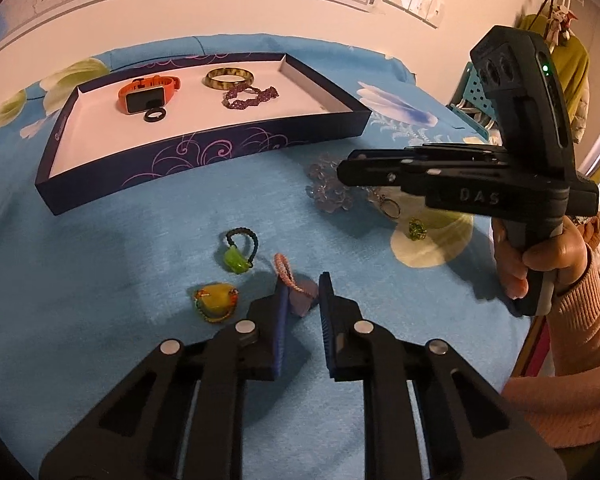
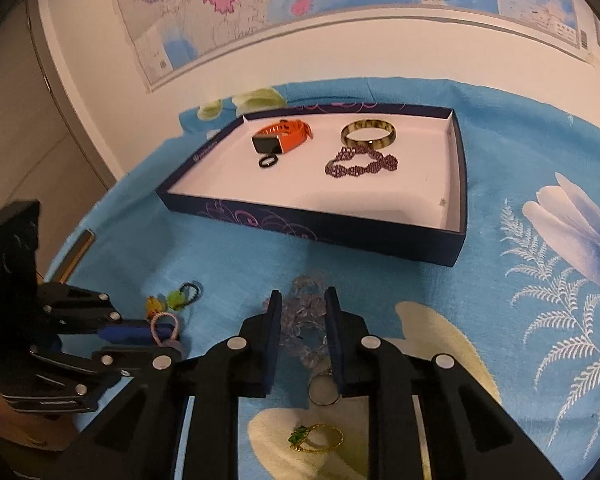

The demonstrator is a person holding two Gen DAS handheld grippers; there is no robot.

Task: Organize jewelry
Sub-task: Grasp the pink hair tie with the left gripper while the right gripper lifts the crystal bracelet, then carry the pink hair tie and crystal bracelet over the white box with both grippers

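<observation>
A dark blue tray (image 1: 204,148) (image 2: 312,228) holds an orange watch (image 1: 146,92) (image 2: 282,138), a black ring (image 1: 155,115), a mottled bangle (image 1: 230,78) (image 2: 368,133) and a purple bead chain (image 1: 250,96) (image 2: 362,164). My left gripper (image 1: 304,300) (image 2: 140,340) is open, its fingers around a pink hair tie with a purple charm (image 1: 290,276) (image 2: 166,330). My right gripper (image 2: 302,320) (image 1: 344,170) is open around a clear crystal bracelet (image 2: 304,316) (image 1: 328,188).
On the blue floral cloth (image 1: 100,260) lie a black cord with a green bead (image 1: 238,254) (image 2: 182,296), a yellow charm (image 1: 216,300) (image 2: 154,303), a key ring (image 1: 390,208) (image 2: 323,394) and a gold ring with a green stone (image 2: 316,438) (image 1: 417,229). A wall map hangs behind.
</observation>
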